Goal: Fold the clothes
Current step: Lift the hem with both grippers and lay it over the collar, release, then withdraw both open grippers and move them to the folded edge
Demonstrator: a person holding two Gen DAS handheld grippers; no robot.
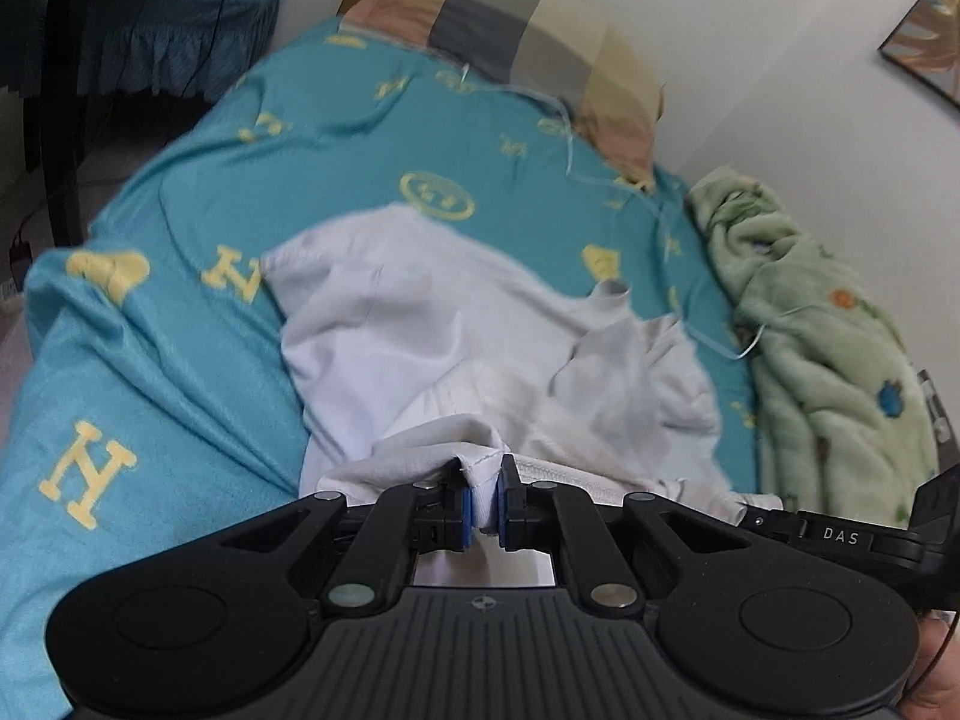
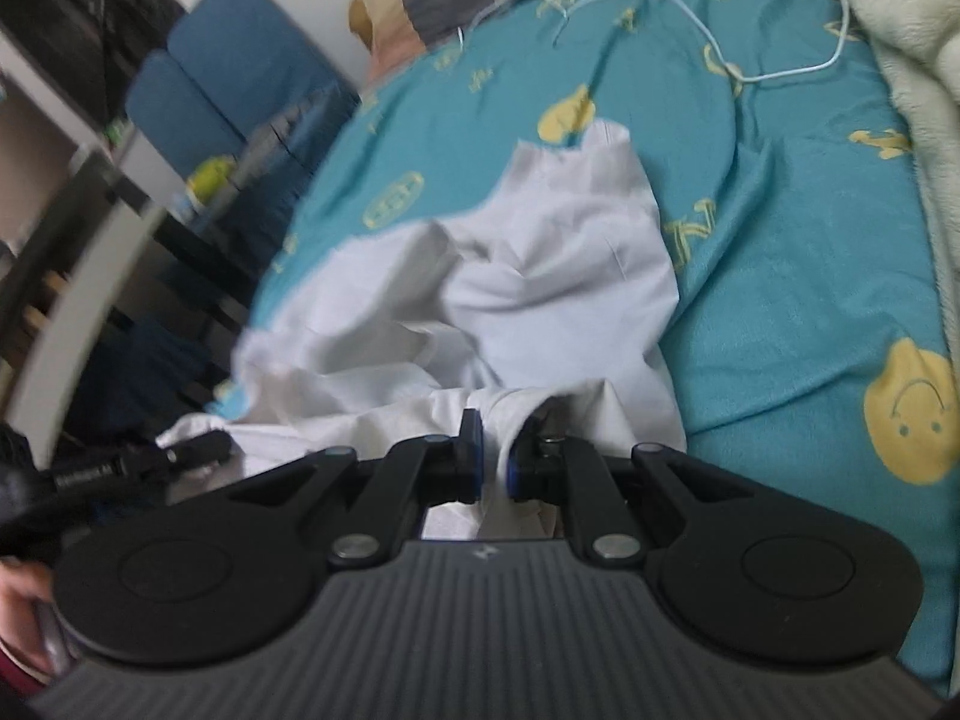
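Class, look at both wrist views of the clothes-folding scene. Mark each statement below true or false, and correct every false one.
1. The left hand-held gripper is closed on a hem of the white garment. True.
2. The right hand-held gripper is open and holds nothing. False: it too is clamped on white fabric.
3. The bedsheet is teal with yellow prints. True.
4. The garment is already folded into a neat square. False: it lies rumpled and spread on the sheet.
5. A green fleece blanket lies at the bed's edge by the wall. True.
6. The patchwork pillow lies on top of the garment. False: it sits apart, at the far end.
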